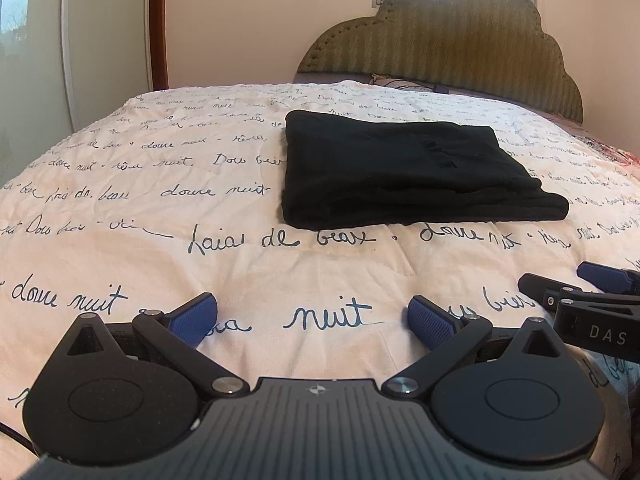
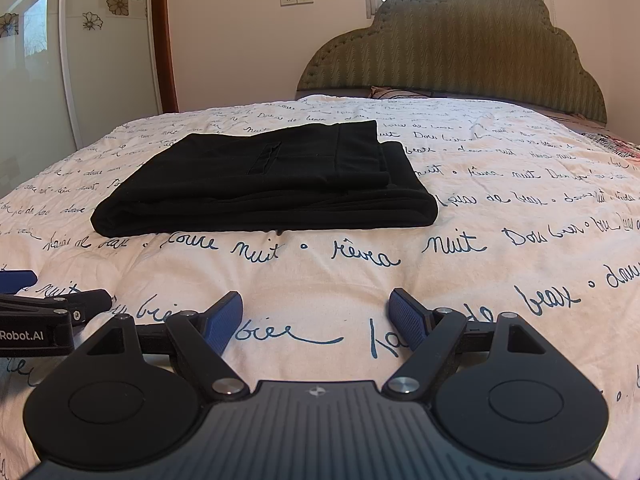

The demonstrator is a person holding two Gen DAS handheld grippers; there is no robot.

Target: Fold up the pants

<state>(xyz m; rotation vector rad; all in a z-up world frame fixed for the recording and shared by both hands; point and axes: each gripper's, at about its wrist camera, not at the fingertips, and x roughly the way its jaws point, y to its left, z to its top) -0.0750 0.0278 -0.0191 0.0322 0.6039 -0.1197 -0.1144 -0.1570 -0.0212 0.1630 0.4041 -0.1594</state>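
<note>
Pants [image 1: 404,176]: folded flat, edges clear of both grippers.
Left gripper [image 1: 313,320]: spread wide, empty.
Right gripper [image 2: 316,314]: spread wide, empty (beside left).
Quilt [image 2: 500,216]: bare all round.
Headboard [image 2: 452,40]: far end.

The right gripper [image 1: 592,280] runs off the right edge of the left wrist view, one blue finger half cut away. The left gripper [image 2: 36,292] is clipped the same way at the right wrist view's left edge. The inner layers of the folded black pants [image 2: 264,184] are hidden, and the far script on the quilt [image 2: 500,128] shrinks too small to read.
</note>
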